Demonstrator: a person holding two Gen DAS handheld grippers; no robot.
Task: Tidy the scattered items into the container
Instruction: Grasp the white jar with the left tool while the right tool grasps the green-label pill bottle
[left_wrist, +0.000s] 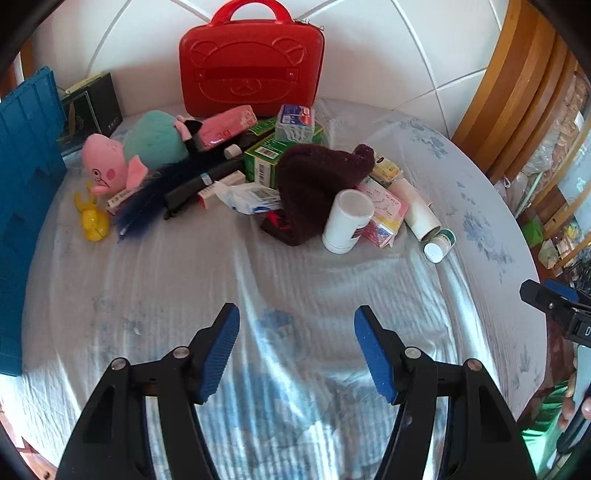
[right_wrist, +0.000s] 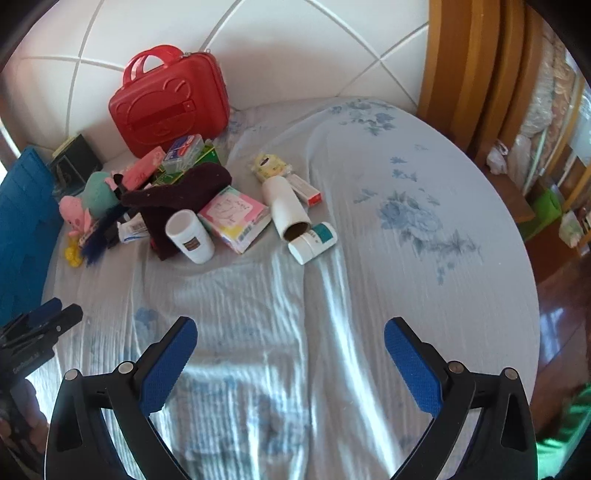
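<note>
A red case (left_wrist: 251, 62) with a handle stands shut against the white headboard; it also shows in the right wrist view (right_wrist: 168, 103). In front of it lies a pile: a pink and teal plush (left_wrist: 129, 155), a dark knitted hat (left_wrist: 317, 184), green boxes (left_wrist: 266, 155), a white jar (left_wrist: 347, 221), a pink packet (right_wrist: 232, 214), a white tube (right_wrist: 286, 210) and a small white bottle (right_wrist: 312, 242). My left gripper (left_wrist: 297, 349) is open and empty above the sheet, well short of the pile. My right gripper (right_wrist: 290, 363) is open and empty too.
A blue crate (left_wrist: 26, 192) stands at the left edge of the bed. A dark box (left_wrist: 92, 107) sits behind it. A yellow toy (left_wrist: 92, 218) lies near the plush. Wooden furniture (right_wrist: 472, 74) and floor lie to the right.
</note>
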